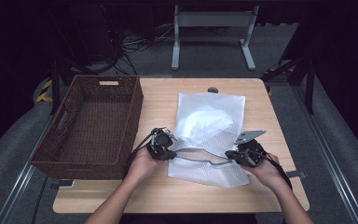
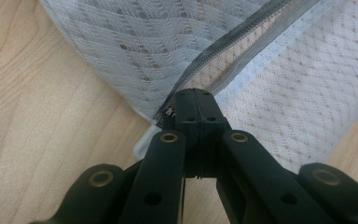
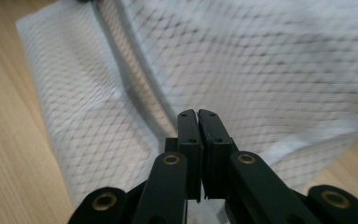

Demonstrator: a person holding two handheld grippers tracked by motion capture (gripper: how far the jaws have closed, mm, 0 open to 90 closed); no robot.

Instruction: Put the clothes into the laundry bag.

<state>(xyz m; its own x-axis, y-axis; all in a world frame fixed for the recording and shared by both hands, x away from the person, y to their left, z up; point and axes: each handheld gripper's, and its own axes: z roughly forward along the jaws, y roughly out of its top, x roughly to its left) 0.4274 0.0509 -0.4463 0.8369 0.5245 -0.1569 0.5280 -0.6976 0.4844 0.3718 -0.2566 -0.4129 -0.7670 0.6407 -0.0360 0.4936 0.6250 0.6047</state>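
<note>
A white mesh laundry bag (image 1: 209,137) is laid flat on the wooden table (image 1: 168,196), right of centre; a pale bundle (image 1: 205,120) is seen through the mesh in the far half, its nature not made out; a grey zipper (image 1: 200,156) is run across the near part of the bag, left to right, and appears gaped along part of its length.

The left gripper (image 1: 167,150) is held at the left end of the zipper; in the left gripper view its jaws are closed together on the zipper end (image 2: 168,114), where a small dark slider or tab is pinched. The right gripper (image 1: 235,156) is held at the right end of the zipper line; in the right gripper view its jaws are pressed together over the mesh (image 3: 261,70) beside the zipper (image 3: 135,93); whether cloth is actually caught between them cannot be told, the tips being blurred.

Step judged in hand: the zipper is being worked, 1 gripper anchoring the bag while the other draws the slider. Next move is judged to call for a steady pull along the zipper line with the opposite end kept taut; slack mesh could jam the slider.

A brown wicker basket (image 1: 74,154) is set at the left table edge, just beside the bag, apparently empty; its near wall interior is hidden. A small dark round object (image 1: 213,90) at the far table edge is too small to identify.
</note>
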